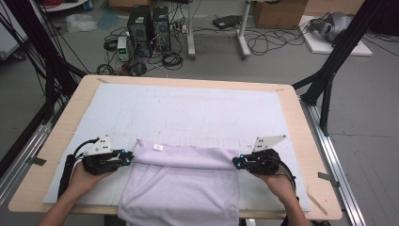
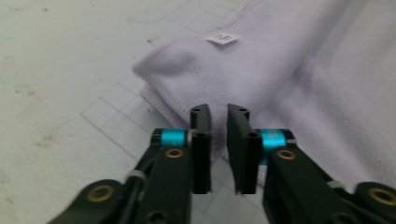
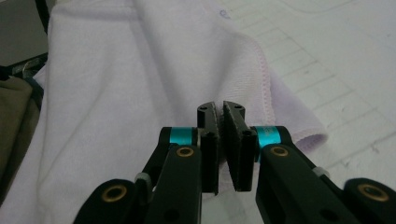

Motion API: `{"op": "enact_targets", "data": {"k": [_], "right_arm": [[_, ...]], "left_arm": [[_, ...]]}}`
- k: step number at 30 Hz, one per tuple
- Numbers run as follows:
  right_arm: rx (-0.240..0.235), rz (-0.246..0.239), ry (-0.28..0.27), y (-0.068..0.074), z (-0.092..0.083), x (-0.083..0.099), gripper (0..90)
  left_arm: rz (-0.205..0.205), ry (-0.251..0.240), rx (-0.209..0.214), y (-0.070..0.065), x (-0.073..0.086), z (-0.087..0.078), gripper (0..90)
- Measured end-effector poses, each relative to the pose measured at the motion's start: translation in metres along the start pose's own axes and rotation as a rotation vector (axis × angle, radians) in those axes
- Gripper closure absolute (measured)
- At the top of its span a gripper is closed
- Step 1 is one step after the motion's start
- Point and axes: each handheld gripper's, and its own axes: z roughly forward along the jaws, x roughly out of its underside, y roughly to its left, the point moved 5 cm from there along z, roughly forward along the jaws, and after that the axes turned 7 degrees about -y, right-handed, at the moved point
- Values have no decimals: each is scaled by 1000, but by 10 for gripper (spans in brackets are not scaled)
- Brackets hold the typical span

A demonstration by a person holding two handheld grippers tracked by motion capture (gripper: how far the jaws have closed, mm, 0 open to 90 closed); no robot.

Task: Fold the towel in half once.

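A pale wooden table [image 1: 56, 155] carries a white gridded mat [image 1: 188, 113], on which the work is laid so that its printed lines can serve as a guide for squaring up cloth. Across the near half of the mat lies a lilac towel [image 1: 181, 188], its far edge turned back toward the person into a soft rolled fold, its near portion hanging over the table's near edge; the fold runs left to right, which suggests a folding in progress. A small white label [image 1: 158, 148] sits on top of the fold near its left end. The left gripper [image 1: 126, 157] rests at the left end of the fold and the right gripper [image 1: 237, 162] at the right end, one at each end so the fold stays straight and level. In the left gripper view the jaws stand a narrow gap apart with nothing between them, the fold's corner [image 2: 154, 65] just beyond. In the right gripper view the jaws stand narrower, likewise empty, the hemmed edge [image 3: 266, 79] just past them.
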Motion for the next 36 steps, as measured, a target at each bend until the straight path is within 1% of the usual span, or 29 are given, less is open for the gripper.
{"op": "enact_targets", "data": {"k": [1,3,5,7,8,11,14,16,17,18,19,20,21,22,23,24,26,28,32,33,36], "right_arm": [[8,6,-1,1,-1,1,753],[-2,11,-20,2,-4,-1,693],[10,10,-40,1,-6,-8,629],[15,15,-54,-2,-3,-13,574],[23,17,-52,-4,0,-15,566],[14,25,-34,-8,10,-16,538],[2,28,-10,-11,21,-16,532],[1,31,10,-12,27,-14,526],[-1,38,24,-14,31,-13,526],[2,42,39,-16,35,-11,531],[1,42,49,-17,38,-10,567],[-2,36,64,-18,42,-9,628],[-1,30,73,-18,43,-9,664],[-6,27,84,-18,45,-8,724],[-20,27,88,-17,47,-8,778],[-26,13,95,-16,47,-8,818],[-32,17,82,-14,46,-10,841],[-37,7,60,-12,42,-14,848],[-40,-5,14,-6,29,-23,852],[-39,-10,-4,-3,26,-26,852],[-49,-37,-30,10,15,-33,853]], "left_arm": [[-8,3,1,1,0,-1,682],[-32,1,5,4,-3,0,595],[-45,-3,7,7,-8,2,544],[-51,0,1,12,-14,8,502],[-59,2,-3,14,-16,11,481],[-72,7,-12,23,-22,23,460],[-88,18,-12,27,-24,34,453],[-82,40,-14,29,-22,39,467],[-83,55,-16,29,-20,41,498],[-76,76,-9,29,-17,43,553],[-66,94,6,28,-15,44,639],[-64,95,12,27,-14,45,720],[-57,97,22,26,-13,45,761],[-49,101,22,25,-13,45,811],[-39,99,20,24,-14,44,819],[-36,94,18,23,-15,43,827],[-29,80,17,22,-17,39,835],[-23,68,5,21,-20,34,835],[-20,20,-11,19,-26,21,832],[-16,10,-12,17,-27,17,833],[-5,-15,-13,7,-29,5,833]]}}
